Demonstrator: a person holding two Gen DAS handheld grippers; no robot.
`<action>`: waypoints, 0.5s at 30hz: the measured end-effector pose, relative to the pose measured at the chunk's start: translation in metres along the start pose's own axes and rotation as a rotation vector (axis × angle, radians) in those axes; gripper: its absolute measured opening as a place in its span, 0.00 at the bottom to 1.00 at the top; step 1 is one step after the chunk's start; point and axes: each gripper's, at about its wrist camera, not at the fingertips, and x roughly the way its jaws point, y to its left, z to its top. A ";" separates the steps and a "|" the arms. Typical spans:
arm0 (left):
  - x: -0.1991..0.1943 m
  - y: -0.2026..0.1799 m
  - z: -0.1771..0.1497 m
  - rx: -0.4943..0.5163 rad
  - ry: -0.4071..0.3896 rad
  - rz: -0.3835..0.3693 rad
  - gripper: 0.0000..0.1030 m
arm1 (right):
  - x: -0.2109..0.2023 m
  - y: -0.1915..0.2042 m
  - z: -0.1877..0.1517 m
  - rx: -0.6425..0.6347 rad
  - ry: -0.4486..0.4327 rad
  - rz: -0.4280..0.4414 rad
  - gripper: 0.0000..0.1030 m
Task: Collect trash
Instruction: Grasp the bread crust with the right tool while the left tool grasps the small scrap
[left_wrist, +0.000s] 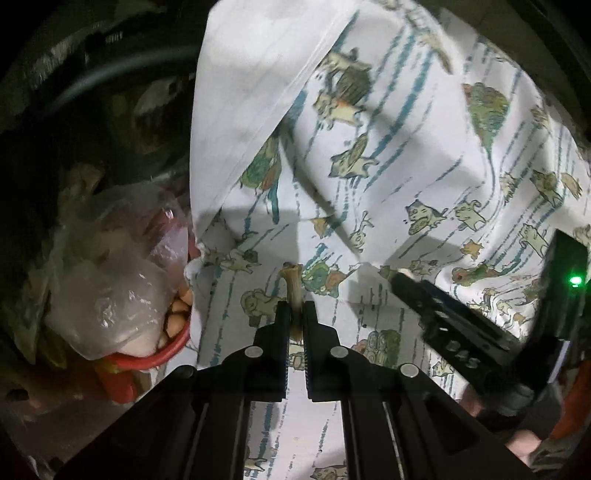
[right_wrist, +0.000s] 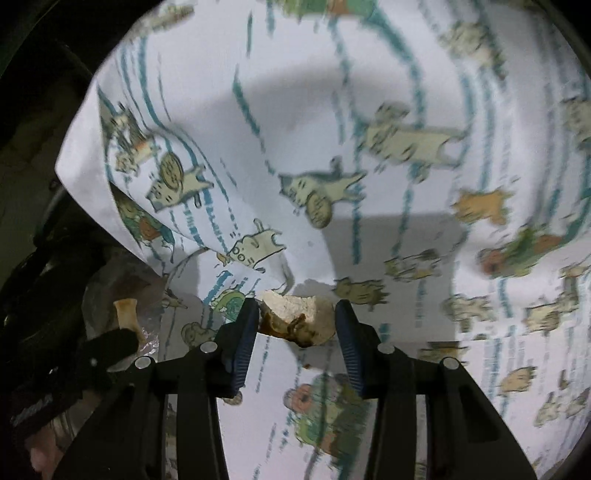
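Note:
My left gripper (left_wrist: 295, 314) is shut on a thin pale bone (left_wrist: 293, 286) that sticks up between its fingers, above a white tablecloth (left_wrist: 406, 155) printed with cartoon animals. My right gripper (right_wrist: 297, 314) is shut on a chunk of bone or bread crust (right_wrist: 295, 317), pale on top and brown below, held over the same cloth (right_wrist: 332, 110). The left gripper with its bone (right_wrist: 126, 314) shows at the left of the right wrist view. The right gripper (left_wrist: 400, 275) shows at the right of the left wrist view.
A red bin (left_wrist: 155, 354) lined with a clear plastic bag (left_wrist: 110, 280) of scraps sits left of the table edge, below the cloth's hanging corner (left_wrist: 195, 254). Dark floor and a chair lie beyond.

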 end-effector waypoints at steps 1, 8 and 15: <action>-0.002 -0.002 -0.001 0.010 -0.010 0.004 0.07 | -0.007 -0.001 -0.002 -0.008 -0.011 -0.005 0.41; -0.028 -0.006 -0.006 0.097 -0.135 0.098 0.07 | -0.055 -0.032 -0.004 -0.071 -0.060 -0.035 0.41; -0.060 -0.004 -0.013 0.102 -0.229 0.085 0.07 | -0.091 -0.062 -0.009 -0.089 -0.088 -0.062 0.41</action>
